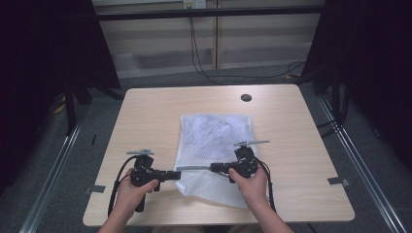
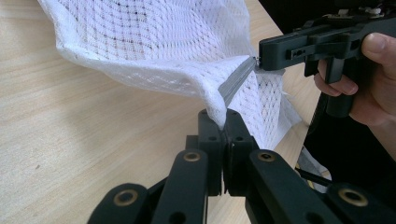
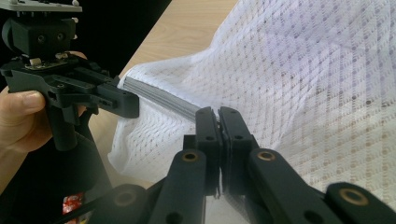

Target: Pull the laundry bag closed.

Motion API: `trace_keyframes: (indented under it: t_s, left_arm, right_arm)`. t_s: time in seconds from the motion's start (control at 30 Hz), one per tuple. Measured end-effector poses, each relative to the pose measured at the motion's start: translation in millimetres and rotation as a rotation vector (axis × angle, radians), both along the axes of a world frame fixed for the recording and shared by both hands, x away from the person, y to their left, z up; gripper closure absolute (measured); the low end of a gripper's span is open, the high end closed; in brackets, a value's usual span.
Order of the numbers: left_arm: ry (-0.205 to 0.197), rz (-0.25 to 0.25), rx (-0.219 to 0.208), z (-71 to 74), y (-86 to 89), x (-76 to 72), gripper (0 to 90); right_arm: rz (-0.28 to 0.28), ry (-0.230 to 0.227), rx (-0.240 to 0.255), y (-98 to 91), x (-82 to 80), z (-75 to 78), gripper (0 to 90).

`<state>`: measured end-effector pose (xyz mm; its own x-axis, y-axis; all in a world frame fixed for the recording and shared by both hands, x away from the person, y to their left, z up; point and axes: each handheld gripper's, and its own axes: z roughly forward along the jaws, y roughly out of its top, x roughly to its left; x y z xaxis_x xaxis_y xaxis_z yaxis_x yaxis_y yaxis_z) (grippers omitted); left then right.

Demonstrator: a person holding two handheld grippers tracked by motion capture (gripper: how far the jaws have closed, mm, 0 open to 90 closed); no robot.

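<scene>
I work in a lab recording booth. Black curtains (image 1: 43, 58) hang at nine and three o'clock around my wooden table (image 1: 145, 116), and cables (image 1: 204, 58) trail down the wall at twelve.

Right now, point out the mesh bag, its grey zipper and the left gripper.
mesh bag (image 1: 214, 133): high view, flat middle of the white netting.
grey zipper (image 3: 161, 98): right gripper view, middle of the stretched strip.
left gripper (image 2: 223, 116): left gripper view, jaw tips closed on the bag's edge.
</scene>
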<state>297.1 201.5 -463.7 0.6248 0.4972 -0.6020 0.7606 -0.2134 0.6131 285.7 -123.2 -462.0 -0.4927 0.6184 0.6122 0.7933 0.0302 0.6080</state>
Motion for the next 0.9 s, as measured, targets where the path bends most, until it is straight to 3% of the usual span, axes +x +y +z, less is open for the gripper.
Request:
trace_keyframes:
  t_s: [0.9]
  left_arm:
    - [0.0,-0.002,0.0,0.9,1.6,-0.4,88.3]
  right_arm:
    - [-0.016,0.004,-0.001,-11.5,-0.3,-1.4,87.8]
